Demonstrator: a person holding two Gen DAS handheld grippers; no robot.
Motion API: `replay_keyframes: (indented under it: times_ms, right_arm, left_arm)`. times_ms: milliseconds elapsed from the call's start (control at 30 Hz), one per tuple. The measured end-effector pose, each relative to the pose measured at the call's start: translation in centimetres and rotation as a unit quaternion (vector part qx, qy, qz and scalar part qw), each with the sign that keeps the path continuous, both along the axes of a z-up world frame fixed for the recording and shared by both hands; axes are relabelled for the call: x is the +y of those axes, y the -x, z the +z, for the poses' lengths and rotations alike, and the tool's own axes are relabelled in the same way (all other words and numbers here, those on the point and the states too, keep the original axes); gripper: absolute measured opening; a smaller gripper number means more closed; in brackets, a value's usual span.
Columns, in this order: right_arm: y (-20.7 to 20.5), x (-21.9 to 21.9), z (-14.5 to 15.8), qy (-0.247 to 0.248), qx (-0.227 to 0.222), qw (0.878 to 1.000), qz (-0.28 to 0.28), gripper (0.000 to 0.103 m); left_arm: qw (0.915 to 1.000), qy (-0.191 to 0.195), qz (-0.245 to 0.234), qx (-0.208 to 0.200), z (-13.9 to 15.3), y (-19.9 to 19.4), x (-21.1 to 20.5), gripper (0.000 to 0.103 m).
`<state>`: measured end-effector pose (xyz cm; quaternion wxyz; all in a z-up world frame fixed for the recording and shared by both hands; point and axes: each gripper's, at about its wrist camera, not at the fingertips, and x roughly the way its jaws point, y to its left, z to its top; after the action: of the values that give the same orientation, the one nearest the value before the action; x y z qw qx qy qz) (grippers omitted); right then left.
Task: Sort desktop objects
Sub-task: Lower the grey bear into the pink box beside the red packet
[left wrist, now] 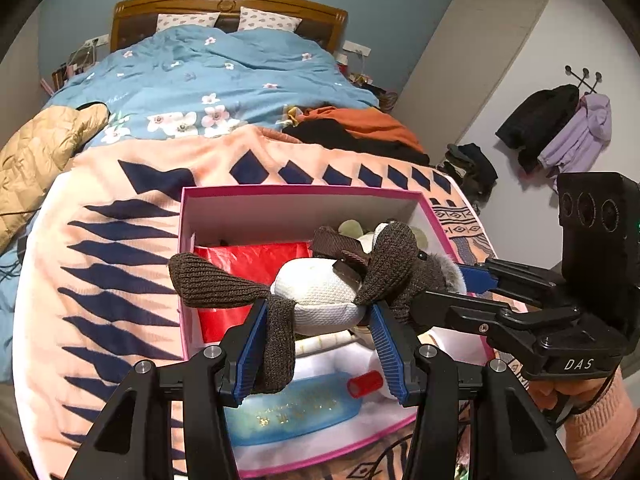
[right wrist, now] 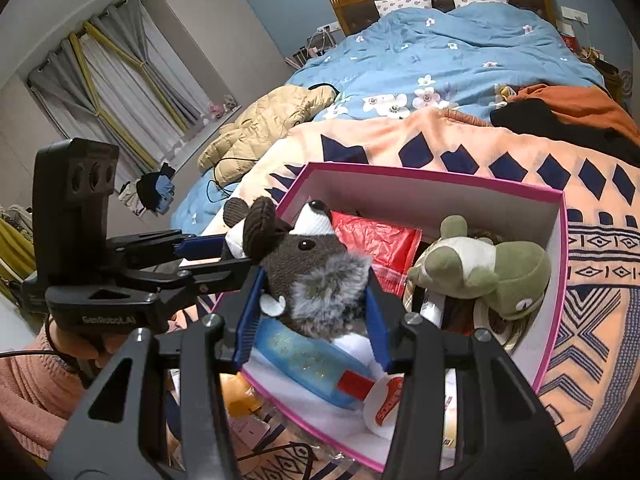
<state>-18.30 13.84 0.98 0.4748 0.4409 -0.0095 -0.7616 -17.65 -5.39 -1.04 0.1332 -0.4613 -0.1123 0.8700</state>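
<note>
"DAS" is printed on the right gripper [left wrist: 456, 280], "GenRobot.AI" on the left gripper [right wrist: 224, 256]. Both pinch one plush dog [left wrist: 320, 292], the left on its white snout, the right on its grey body, above the pink box [left wrist: 280, 192]. Inside: one green plush [right wrist: 500, 272], one blue bottle [right wrist: 308, 364], one red bag [left wrist: 248, 260].

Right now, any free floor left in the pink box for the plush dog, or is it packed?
Mostly packed. The pink box holds a red bag at the back, a green plush on the right and a blue bottle in front. Only bare strip: behind the red bag, along the back wall. Both tongs grip the plush dog.
</note>
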Motion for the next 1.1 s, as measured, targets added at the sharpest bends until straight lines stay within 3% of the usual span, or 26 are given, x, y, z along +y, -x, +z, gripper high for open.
replay_keyframes:
  times_ms: [1100]
  right_arm:
    - [2.9,-1.6,-1.4,-0.022,-0.007,1.000,0.003,0.049]
  left_arm:
    - [0.9998,-0.002,0.018,-0.010,-2.1,2.9,-0.6,0.051]
